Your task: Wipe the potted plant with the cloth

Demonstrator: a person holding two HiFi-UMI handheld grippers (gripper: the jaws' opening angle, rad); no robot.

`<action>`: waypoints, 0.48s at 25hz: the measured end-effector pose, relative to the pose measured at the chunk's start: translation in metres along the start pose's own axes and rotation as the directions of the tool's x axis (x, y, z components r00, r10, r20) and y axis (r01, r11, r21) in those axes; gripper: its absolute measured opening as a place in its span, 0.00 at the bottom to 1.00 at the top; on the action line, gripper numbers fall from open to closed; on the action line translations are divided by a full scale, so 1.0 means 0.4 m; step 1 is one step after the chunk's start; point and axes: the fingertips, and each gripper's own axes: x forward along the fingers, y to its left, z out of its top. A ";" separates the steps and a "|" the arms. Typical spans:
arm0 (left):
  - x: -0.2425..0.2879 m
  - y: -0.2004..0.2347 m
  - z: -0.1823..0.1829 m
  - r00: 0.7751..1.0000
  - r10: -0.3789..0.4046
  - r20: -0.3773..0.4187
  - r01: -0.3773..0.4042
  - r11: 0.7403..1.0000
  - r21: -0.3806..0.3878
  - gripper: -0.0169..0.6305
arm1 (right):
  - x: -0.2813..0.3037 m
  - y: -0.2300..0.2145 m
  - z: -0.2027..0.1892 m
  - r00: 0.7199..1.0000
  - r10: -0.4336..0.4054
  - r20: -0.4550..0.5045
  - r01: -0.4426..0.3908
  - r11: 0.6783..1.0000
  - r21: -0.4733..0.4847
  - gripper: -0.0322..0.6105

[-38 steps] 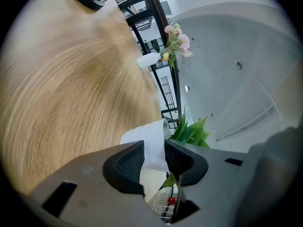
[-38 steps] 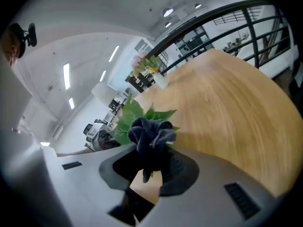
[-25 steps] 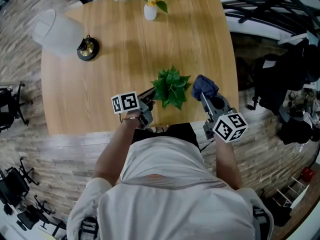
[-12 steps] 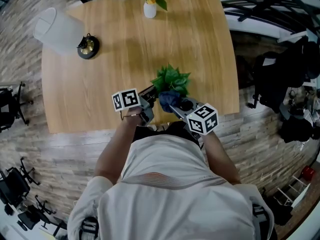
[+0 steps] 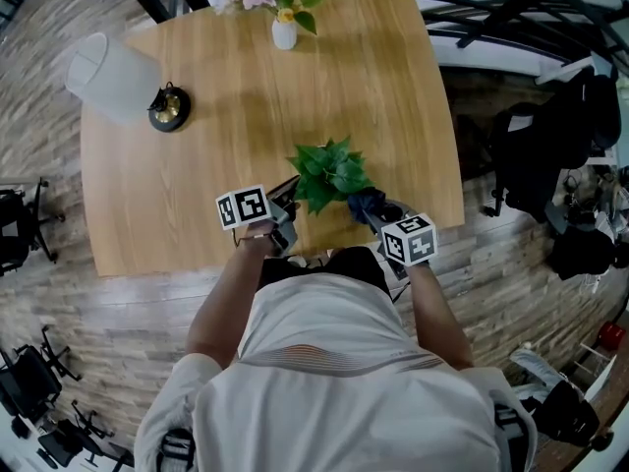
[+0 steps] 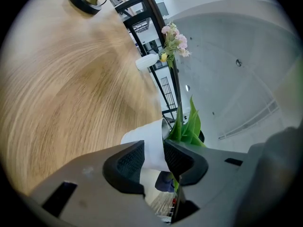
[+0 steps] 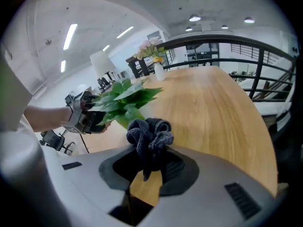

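A green potted plant [image 5: 329,171] stands near the table's front edge, in a white pot [image 6: 147,143]. My left gripper [image 6: 154,158] is shut on that pot, with a pad on each side of it; in the head view my left gripper [image 5: 291,199] reaches in from the plant's left. My right gripper [image 7: 151,163] is shut on a bunched dark blue cloth [image 7: 149,135]. In the head view the right gripper [image 5: 371,208] holds the cloth [image 5: 365,202] against the plant's lower right leaves. The leaves [image 7: 124,100] lie just beyond the cloth in the right gripper view.
On the round wooden table [image 5: 236,116], a lamp with a white shade [image 5: 108,64] stands at the far left. A white vase of pink flowers [image 5: 283,32] stands at the far edge. A black railing [image 7: 227,44] runs along the right. Office chairs [image 5: 20,214] stand on the floor at the left.
My right gripper carried the cloth from the plant's right side across its front leaves, then back to the lower right. The left gripper kept hold of the pot.
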 end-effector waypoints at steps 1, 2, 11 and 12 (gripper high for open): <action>0.000 -0.003 0.002 1.000 0.005 0.003 -0.005 1.000 0.019 0.23 | -0.007 -0.015 -0.006 1.000 -0.022 -0.003 0.022 1.000 0.002 0.27; -0.003 -0.006 0.005 1.000 0.010 0.012 -0.011 0.999 0.036 0.23 | -0.016 -0.027 -0.008 0.999 -0.037 0.003 0.037 0.999 0.014 0.27; -0.161 -0.076 0.167 0.957 0.137 0.257 -0.217 0.924 0.314 0.10 | -0.183 -0.097 0.210 0.939 -0.173 0.298 0.171 0.985 0.034 0.27; -0.182 -0.099 0.189 0.947 0.147 0.286 -0.250 0.897 0.365 0.08 | -0.209 -0.098 0.249 0.919 -0.184 0.348 0.184 0.982 0.033 0.27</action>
